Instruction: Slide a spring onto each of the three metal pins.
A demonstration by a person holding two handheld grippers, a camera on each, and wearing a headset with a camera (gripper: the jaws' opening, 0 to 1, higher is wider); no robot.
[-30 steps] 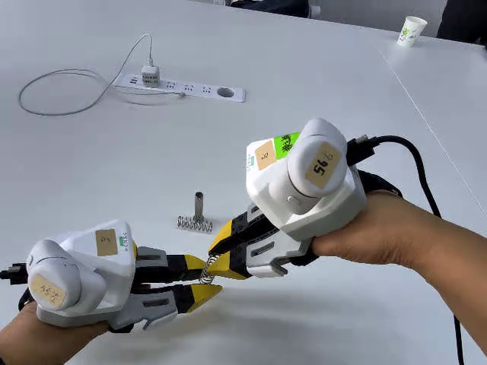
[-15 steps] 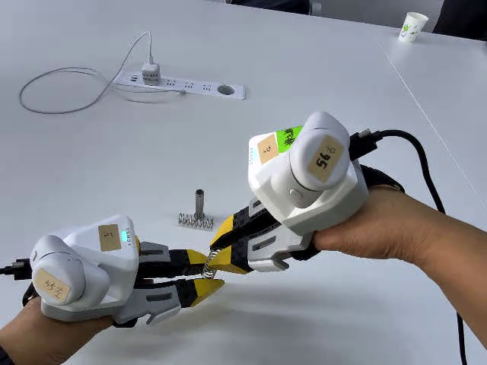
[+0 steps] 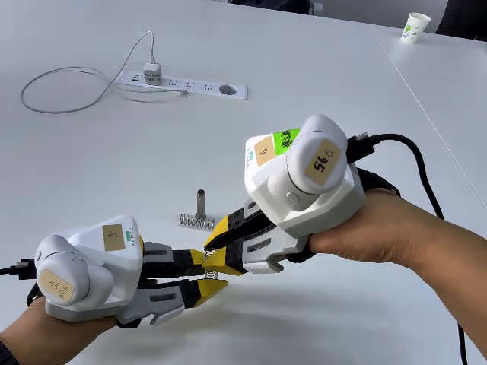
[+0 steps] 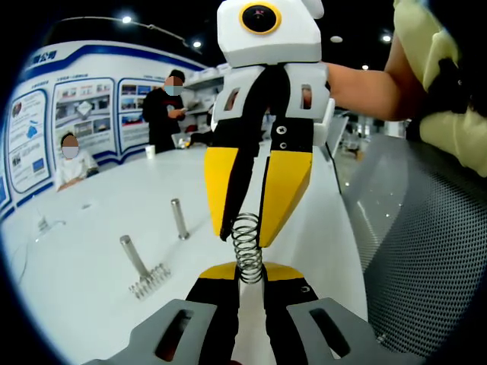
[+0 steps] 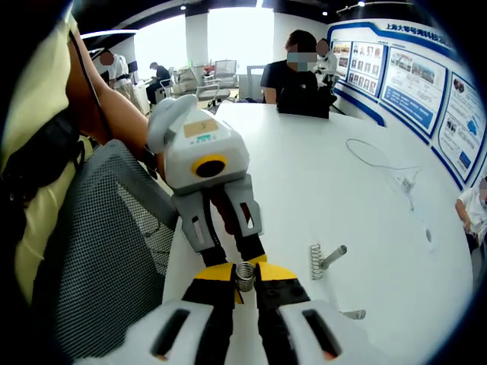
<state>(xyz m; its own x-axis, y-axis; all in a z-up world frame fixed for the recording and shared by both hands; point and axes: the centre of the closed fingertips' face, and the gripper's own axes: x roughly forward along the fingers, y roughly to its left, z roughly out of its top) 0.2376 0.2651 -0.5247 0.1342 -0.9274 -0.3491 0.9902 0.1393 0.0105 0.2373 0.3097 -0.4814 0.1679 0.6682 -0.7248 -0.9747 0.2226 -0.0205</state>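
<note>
Change since a second before: right gripper (image 4: 245,226) had dipped closer onto left gripper (image 3: 204,272), so less of the held spring (image 4: 247,249) showed between them.
Power strip (image 3: 186,87): far left on the white table (image 3: 319,91), cable plugged in.
Left gripper: low at left, jaws pressed on the held spring's near end.
Held spring: off the table, bridging both grippers' tips.
Pin (image 3: 201,204): upright on the table behind the tips, loose spring (image 3: 195,222) lying at its foot.
Second pin (image 4: 179,218): upright, just beyond.
Right gripper: jaws pinched on the held spring's other end.
Paper cup (image 3: 415,26): far right corner.
</note>
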